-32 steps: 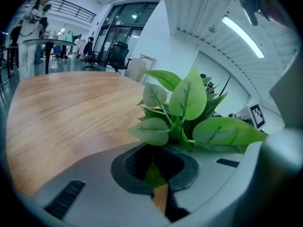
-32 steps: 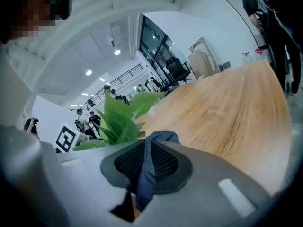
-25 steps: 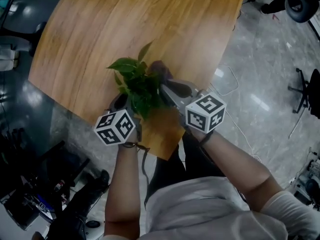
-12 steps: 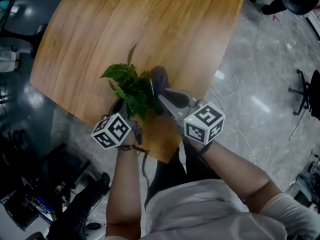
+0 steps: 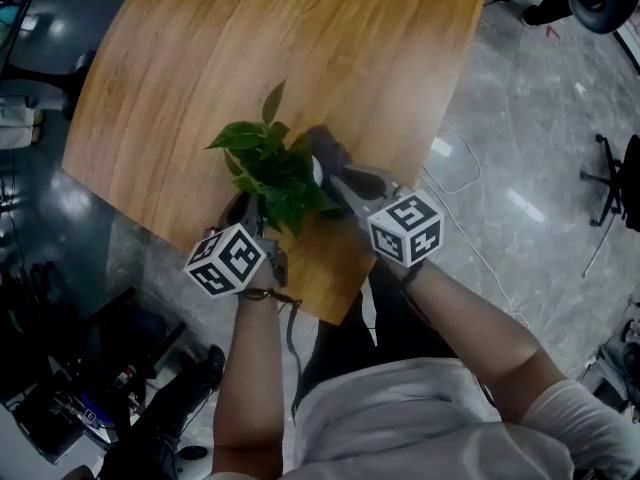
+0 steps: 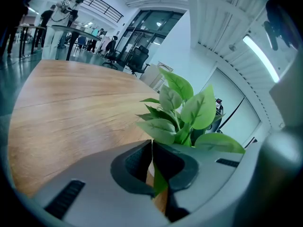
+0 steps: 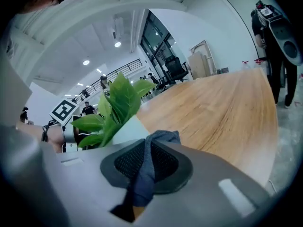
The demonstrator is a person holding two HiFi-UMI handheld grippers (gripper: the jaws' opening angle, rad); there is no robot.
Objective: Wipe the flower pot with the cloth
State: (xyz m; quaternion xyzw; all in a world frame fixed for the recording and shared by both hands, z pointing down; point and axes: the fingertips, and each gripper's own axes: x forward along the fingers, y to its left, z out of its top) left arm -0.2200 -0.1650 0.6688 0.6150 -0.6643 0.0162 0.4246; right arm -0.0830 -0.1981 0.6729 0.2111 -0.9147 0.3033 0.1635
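Moved since the frame before: the leaves (image 5: 272,168) had swung, their top tip going back toward the right, and the cloth had crept a little farther along the pot's right side.

At the left, the left claw (image 6: 151,150) held its place at the near edge of the bench (image 5: 300,48). Its jaws were almost together, apparently pinching the rim of the flower pot (image 7: 127,129), with one leaf caught in the gap. The pot stood near that edge, mostly hidden under the foliage from above.

To its right, the grey cloth (image 7: 163,137) was bunched against the pot's white wall, clamped tightly by the right claw (image 7: 144,150).

Judging from that small advance, a wiping stroke was under way, with the pot steadied from the left. Its other sides probably remained to be wiped.
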